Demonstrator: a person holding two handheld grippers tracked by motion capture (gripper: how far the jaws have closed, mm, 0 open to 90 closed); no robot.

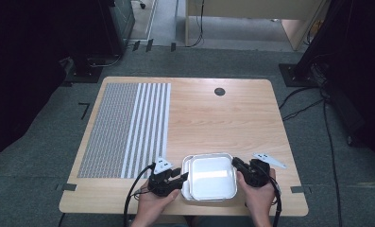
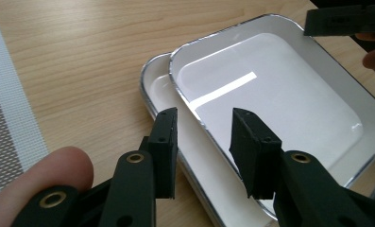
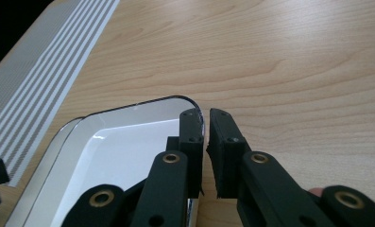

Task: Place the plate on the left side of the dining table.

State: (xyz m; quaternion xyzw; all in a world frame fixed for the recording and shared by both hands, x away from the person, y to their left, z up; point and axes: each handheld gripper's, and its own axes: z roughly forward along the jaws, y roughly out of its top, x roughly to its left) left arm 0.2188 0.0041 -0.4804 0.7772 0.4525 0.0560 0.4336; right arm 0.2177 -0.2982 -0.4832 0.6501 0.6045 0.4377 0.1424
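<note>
At the table's [image 1: 208,118] near edge, the left gripper [image 1: 181,178] has its jaws spread over the left rims of two stacked white trays [image 1: 209,177]. The right gripper [image 1: 235,164] pinches the top tray's [image 3: 128,142] right rim. A striped mat [image 1: 128,127] lies far left.

wooden table [image 1: 232,118] on grey carpet [image 1: 43,156]

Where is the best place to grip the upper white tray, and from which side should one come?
Probably its raised thin rim. The upper tray sits nested in the lower tray, shifted toward the person's right, so its right edge is free. The right hand-held gripper already pinches that rim there. The left hand-held gripper, open, could take the opposite rim from the left.
</note>
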